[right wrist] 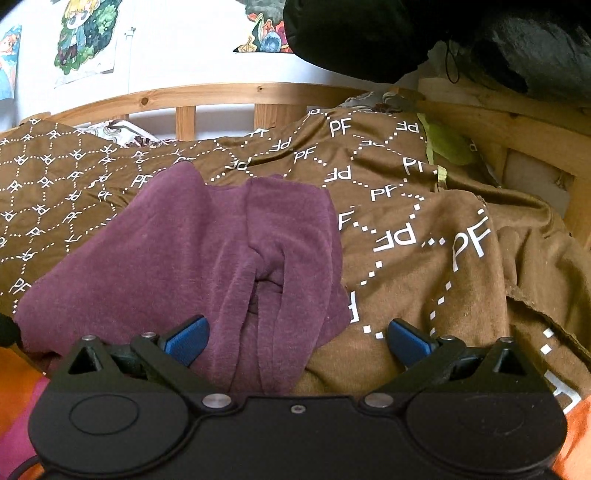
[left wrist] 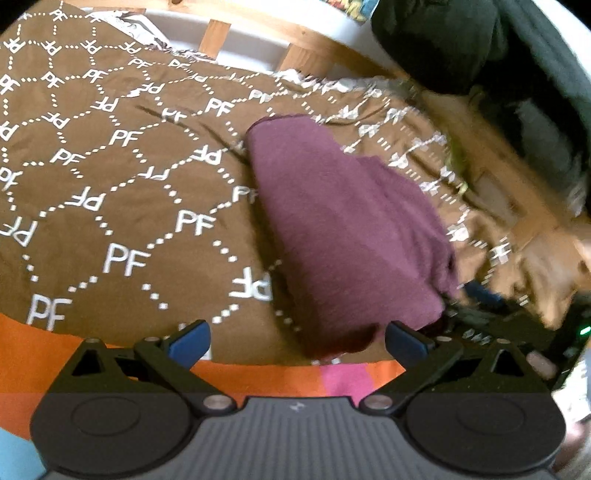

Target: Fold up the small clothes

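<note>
Purple garment (right wrist: 207, 258) lies bunched on the brown PF-printed blanket (right wrist: 424, 258), with nothing gripping it. Right gripper (right wrist: 295, 341): jaws spread wide and released; the near hem of the garment sits between the blue pads (right wrist: 188, 339) and just ahead of them, its cloth gathered into upright folds around a dark pocket at the middle. Left gripper (left wrist: 297, 341): jaws likewise spread and released, holding nothing; the garment's near end (left wrist: 343, 229) lies just beyond the right-hand pad, and the cloth runs away from it across the blanket (left wrist: 122, 177). Contact between either set of pads and the cloth cannot be confirmed. Nearer than the blanket's front edge, orange and pink bedding (left wrist: 295, 380) shows. Beyond the blanket's far edge stands a wooden bed rail (right wrist: 221, 96), and behind that a white wall bearing cartoon posters (right wrist: 86, 37). Dark clothing (right wrist: 369, 33) hangs above the blanket's far right corner.
</note>
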Tool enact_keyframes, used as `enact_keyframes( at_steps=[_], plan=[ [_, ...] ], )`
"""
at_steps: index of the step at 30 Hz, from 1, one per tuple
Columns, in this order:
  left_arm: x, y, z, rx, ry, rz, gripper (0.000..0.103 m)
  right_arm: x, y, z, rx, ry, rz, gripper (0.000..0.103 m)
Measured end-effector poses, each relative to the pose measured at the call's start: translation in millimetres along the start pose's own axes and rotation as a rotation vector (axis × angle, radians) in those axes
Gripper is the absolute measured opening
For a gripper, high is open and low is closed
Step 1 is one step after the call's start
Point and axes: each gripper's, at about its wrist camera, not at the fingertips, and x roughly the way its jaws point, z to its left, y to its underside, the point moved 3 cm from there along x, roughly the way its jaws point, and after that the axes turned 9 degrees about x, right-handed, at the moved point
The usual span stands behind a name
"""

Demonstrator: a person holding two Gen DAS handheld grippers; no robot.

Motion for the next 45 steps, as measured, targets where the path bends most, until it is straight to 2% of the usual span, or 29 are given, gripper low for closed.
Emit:
enact_keyframes(
  at_steps=[3,6,8,11,18,33,36,38,40,43,44,45],
  plan=[
    [-6,-4,-2,-0.01,0.037,-0.044,0.102,0,2,-1,0.008,-0.006,-0.01,0.102],
    [-8,-7,-6,0.003,0.037,-0.07,0.102,-2,3,-2,0.018,-0.009,-0.015,0.102],
    [-2,-8,-7,0.015,0.002,-0.046,0.102,-2,4,-2,0.022,-0.01,-0.019,0.102],
    [11,-4,-6,0.056,-0.09,0.024,0.103,-2,5,-2,0.026,-0.009,-0.022,0.102],
    [16,1,6,-0.016,-0.027,0.058,0.103,-5,7,-2,0.032,-0.005,-0.03,0.102],
    [18,3,8,-0.016,-0.027,0.058,0.103,-10,5,0,0.043,0.001,-0.041,0.102],
    [18,3,10,-0.019,-0.024,0.058,0.103,-21,-5,-10,0.204,-0.112,-0.051,0.102],
    [18,3,10,-0.022,-0.021,0.059,0.103,-24,-14,-16,0.292,-0.151,-0.056,0.102],
    [18,3,10,-0.019,-0.023,0.058,0.103,-21,-25,-16,0.315,-0.183,-0.049,0.102],
    [18,3,9,-0.016,-0.026,0.057,0.103,-12,-43,-12,0.291,-0.224,-0.034,0.095],
    [18,3,9,-0.017,-0.025,0.057,0.103,-5,-50,-11,0.287,-0.245,-0.006,0.091],
    [18,3,9,-0.018,-0.025,0.056,0.103,0,-55,-11,0.293,-0.258,0.007,0.082]
  ],
)
